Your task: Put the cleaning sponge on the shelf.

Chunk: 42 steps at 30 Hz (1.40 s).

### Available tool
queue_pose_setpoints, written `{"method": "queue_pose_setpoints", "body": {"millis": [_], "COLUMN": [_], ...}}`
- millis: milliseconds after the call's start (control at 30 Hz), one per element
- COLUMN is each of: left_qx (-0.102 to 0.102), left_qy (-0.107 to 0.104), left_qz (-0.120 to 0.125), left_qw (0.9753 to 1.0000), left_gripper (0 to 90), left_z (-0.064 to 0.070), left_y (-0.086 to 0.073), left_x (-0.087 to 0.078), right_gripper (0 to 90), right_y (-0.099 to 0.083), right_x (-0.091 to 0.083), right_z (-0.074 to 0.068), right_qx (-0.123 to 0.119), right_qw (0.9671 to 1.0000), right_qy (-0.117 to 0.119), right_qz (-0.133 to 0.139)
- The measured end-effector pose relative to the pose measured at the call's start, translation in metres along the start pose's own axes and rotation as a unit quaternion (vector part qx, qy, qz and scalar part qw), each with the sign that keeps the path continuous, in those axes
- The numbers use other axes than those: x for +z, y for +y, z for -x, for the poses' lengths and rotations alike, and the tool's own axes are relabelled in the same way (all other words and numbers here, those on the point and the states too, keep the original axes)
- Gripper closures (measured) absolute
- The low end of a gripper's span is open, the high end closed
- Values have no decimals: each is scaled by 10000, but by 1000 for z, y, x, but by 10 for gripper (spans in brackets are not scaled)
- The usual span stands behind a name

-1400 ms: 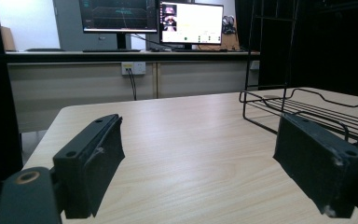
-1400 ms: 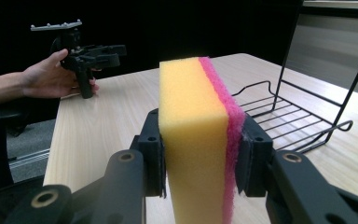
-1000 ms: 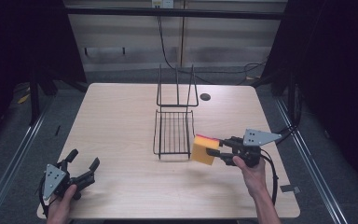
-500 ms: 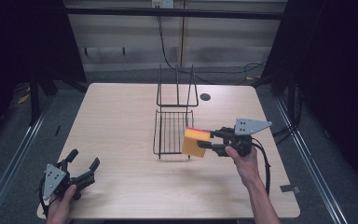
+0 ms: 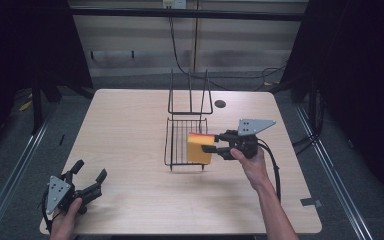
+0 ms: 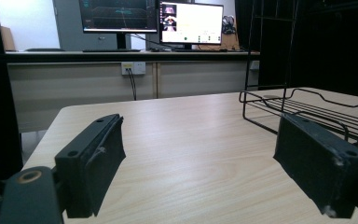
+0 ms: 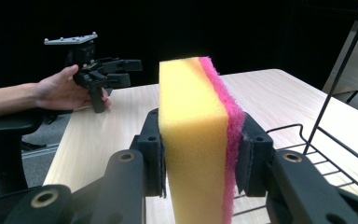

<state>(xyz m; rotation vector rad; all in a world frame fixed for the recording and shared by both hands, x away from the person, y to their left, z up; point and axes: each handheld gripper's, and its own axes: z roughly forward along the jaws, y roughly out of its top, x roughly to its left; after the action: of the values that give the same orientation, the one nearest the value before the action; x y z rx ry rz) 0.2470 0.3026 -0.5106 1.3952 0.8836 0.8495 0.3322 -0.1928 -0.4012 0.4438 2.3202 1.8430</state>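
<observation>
I am holding the sponge (image 7: 200,140) in my right gripper (image 5: 215,145), jaws closed on its two broad faces, yellow foam on one side and the pink scouring layer on the other, the block standing upright between them. In the high view the sponge (image 5: 200,148) is hanging over the right-hand part of the wire rack (image 5: 180,145), above its low basket section; whether its lower edge is touching the wires I cannot tell from this angle, though the right gripper view suggests it is clear of them. My left gripper (image 5: 82,185) is resting near the front left corner of the table (image 5: 130,125), well apart from the rack, jaws spread wide and holding nothing, as the left gripper view confirms with bare tabletop between them. My judgement on progress: the pickup and carry are done, and the placing is under way but not finished. Remaining are lowering the sponge into the basket, opening the jaws and drawing the right gripper back without catching the rack's rim.
</observation>
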Motion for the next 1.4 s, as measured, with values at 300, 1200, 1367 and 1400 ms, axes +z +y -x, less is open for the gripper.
{"method": "queue_pose_setpoints", "body": {"millis": [300, 1200, 1367, 1400], "left_qx": [-10, -12, 2, 0], "left_qy": [2, -7, -8, -10], "left_qz": [11, 11, 2, 5], "left_qw": [10000, 10000, 10000, 10000], "left_gripper": [154, 155, 155, 155], "left_z": [0, 0, 0, 0], "left_y": [0, 0, 0, 0], "left_x": [0, 0, 0, 0], "right_gripper": [607, 604, 603, 603], "right_y": [3, -18, -22, -23], "right_x": [18, 48, 52, 53], "right_z": [13, 36, 37, 38], "right_qx": [91, 336, 352, 383], "right_qw": [9998, 9988, 9984, 9983], "right_qy": [119, 267, 323, 356], "right_qz": [-100, -242, -293, -275]}}
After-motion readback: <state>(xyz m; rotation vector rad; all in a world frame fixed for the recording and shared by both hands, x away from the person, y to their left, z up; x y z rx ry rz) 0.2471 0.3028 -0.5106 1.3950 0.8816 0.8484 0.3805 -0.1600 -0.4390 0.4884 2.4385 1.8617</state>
